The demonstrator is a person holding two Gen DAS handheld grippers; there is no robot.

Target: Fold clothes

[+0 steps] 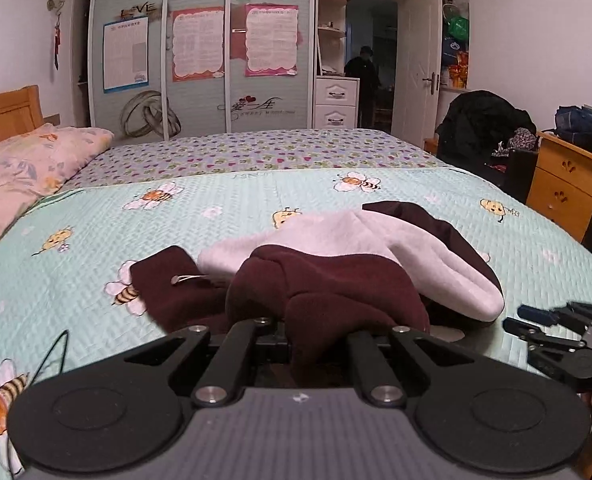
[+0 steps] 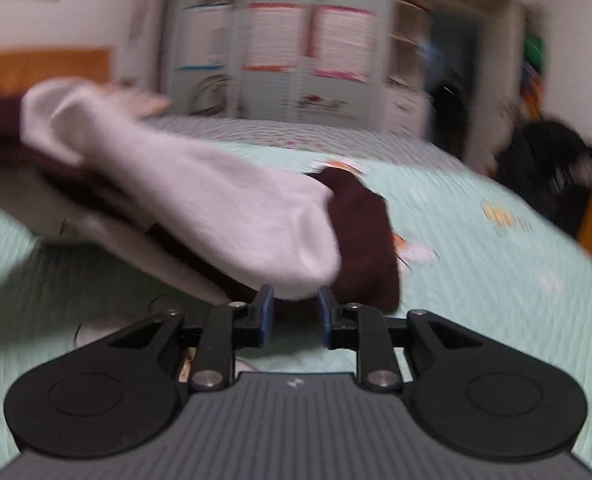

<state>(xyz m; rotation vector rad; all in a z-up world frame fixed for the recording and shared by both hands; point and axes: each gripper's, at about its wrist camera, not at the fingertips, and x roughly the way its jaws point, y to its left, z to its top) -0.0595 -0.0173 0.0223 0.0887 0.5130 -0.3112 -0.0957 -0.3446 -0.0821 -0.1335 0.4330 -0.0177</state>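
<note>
You are working over a bed covered in a pale green bee-print quilt (image 1: 256,208), with a floral pillow (image 1: 28,164) to your left, a sliding-door wardrobe (image 1: 200,60) beyond, and a wooden desk (image 1: 568,184) to your right. A maroon garment with pale lining (image 1: 336,276) lies bunched on the quilt. Your left gripper (image 1: 316,344) is pinched tight on its near maroon fold. Your right gripper (image 2: 295,312) has its blue pads spread, the garment's lining edge just ahead of them, not pinched.

"LOVE" on wardrobe door (image 1: 128,80)
</note>
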